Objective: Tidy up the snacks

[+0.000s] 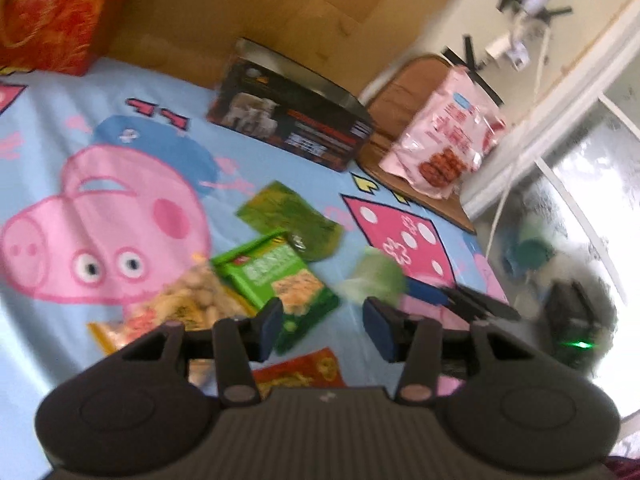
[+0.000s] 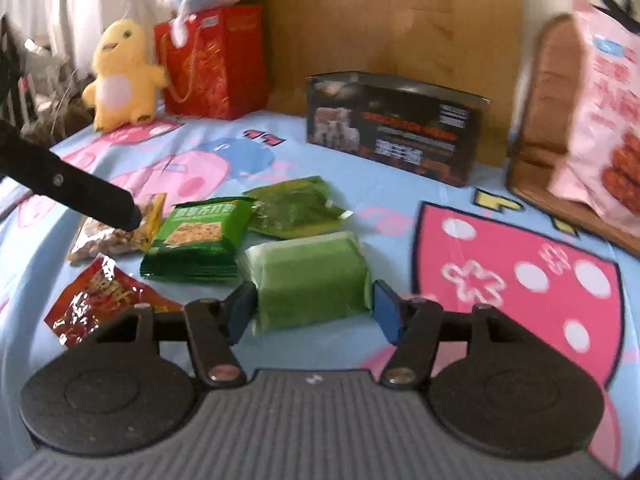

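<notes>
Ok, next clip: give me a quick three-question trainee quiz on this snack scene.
1. True or false: the right gripper is shut on the pale green packet.
2. Which lies nearest the dark open box: A red packet, B dark green pouch, C peanut bag?
3. Fill in: the pink bag leans on a ___ board.

Key: 1 false, its jaws stand open beside it; 2 B; 3 wooden.

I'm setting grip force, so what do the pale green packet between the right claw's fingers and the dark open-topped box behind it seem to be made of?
The pale green packet looks like a soft matte plastic wrapper: dull surface, rounded corners, a translucent fold at its left end. The dark box looks like printed glossy cardboard, though its thin, shiny, silvery top rim could mean tin; the pictures leave that open. The right claw stands open around the packet.
</notes>
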